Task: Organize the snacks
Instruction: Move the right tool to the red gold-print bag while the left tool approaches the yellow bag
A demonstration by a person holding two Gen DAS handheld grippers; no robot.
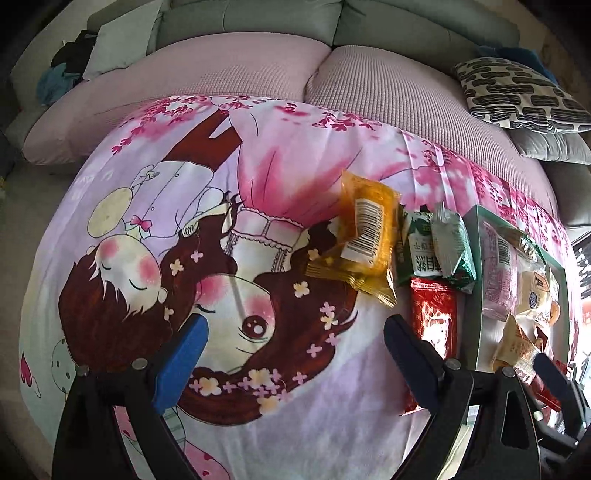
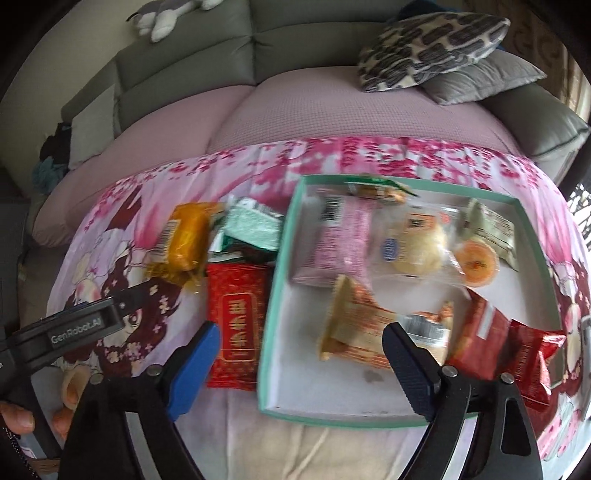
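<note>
A teal box (image 2: pixel 266 332) sits on a cartoon-print cloth (image 1: pixel 258 166) and holds several snacks, among them a pink packet (image 2: pixel 343 236), a pale bun (image 2: pixel 413 243), an orange jelly cup (image 2: pixel 476 262) and a tan packet (image 2: pixel 362 325). Left of the box lie an orange packet (image 1: pixel 365 236), a green packet (image 1: pixel 452 243) and a red packet (image 1: pixel 434 321). My right gripper (image 2: pixel 303 365) hangs open over the box's left wall, the tan packet just ahead of its dark finger. My left gripper (image 1: pixel 295 354) is open over bare cloth, left of the red packet, holding nothing.
The cloth covers a pink-covered sofa seat (image 1: pixel 240 70). A black-and-white patterned cushion (image 2: pixel 432 44) and a grey cushion (image 2: pixel 480 81) lie at the back right. A plush toy (image 2: pixel 166 14) sits on the grey backrest. A person's thumb (image 2: pixel 14 417) shows at lower left.
</note>
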